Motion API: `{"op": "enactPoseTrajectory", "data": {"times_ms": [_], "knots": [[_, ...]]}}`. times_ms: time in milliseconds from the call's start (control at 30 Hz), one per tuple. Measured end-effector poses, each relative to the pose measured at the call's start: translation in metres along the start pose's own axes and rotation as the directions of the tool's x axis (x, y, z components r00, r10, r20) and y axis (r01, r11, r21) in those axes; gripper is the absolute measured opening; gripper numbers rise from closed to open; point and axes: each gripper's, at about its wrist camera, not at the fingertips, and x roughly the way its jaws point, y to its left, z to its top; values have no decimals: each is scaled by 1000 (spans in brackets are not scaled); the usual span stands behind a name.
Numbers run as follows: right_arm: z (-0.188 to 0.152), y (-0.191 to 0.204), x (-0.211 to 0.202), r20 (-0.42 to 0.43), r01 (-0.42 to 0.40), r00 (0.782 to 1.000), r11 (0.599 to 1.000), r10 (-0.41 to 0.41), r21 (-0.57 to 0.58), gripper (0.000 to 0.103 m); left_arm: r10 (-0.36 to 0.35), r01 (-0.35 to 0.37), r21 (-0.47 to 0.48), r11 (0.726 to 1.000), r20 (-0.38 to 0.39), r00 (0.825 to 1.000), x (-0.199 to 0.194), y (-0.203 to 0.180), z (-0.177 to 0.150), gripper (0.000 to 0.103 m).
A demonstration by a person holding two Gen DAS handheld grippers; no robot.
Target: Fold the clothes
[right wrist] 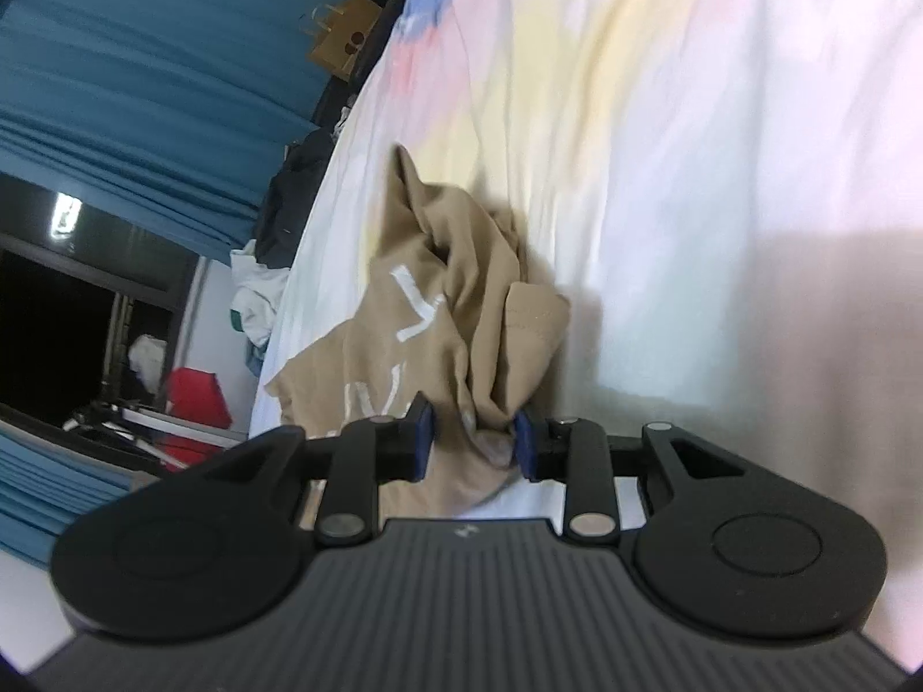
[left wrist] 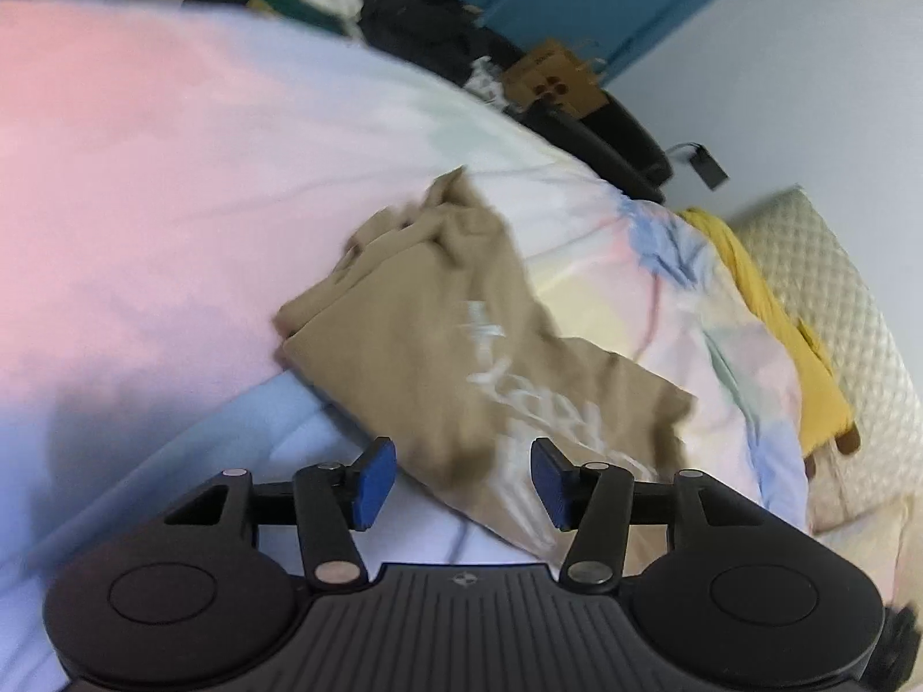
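A tan T-shirt [left wrist: 450,317] with white lettering lies crumpled on a pastel tie-dye bedsheet [left wrist: 173,173]. My left gripper [left wrist: 461,481] is open just above the shirt's near edge, with cloth showing between its blue pads but not clamped. In the right wrist view the same shirt [right wrist: 427,311] is bunched up, and my right gripper [right wrist: 473,441] has a fold of it between its blue pads; the jaws are narrowed around the cloth.
A yellow garment [left wrist: 767,311] and a quilted cream pillow [left wrist: 836,300] lie at the bed's right end. Dark clothes [left wrist: 415,17], a cardboard box [left wrist: 554,81] and blue curtains [right wrist: 144,86] are beyond the far edge. A red box [right wrist: 196,398] stands by a window.
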Motion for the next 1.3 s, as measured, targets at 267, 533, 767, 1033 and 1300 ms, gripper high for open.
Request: {"op": "enactPoseTrajectory", "data": {"times_ms": [267,533,767,1033,1300], "knots": [[-10,63,-105,60,-13,998,973,27,-231,36,33,-61,239,969,116,993,-104,-93,-2,70],[-59,109,-198,116,-29,989,883,94,-468,65,56,-156,409,899,246,968,-227,-137,-65,87],[-111,124,-239,177,-6,973,781,149,-624,89,65,-242,454,857,370,927,-300,-140,-115,103],[-161,123,-228,285,123,947,649,151,-751,89,81,-309,448,839,458,885,-323,-123,-145,103],[-178,112,-191,353,204,926,613,131,-763,89,106,-349,415,840,506,856,-300,-100,-150,103]]}}
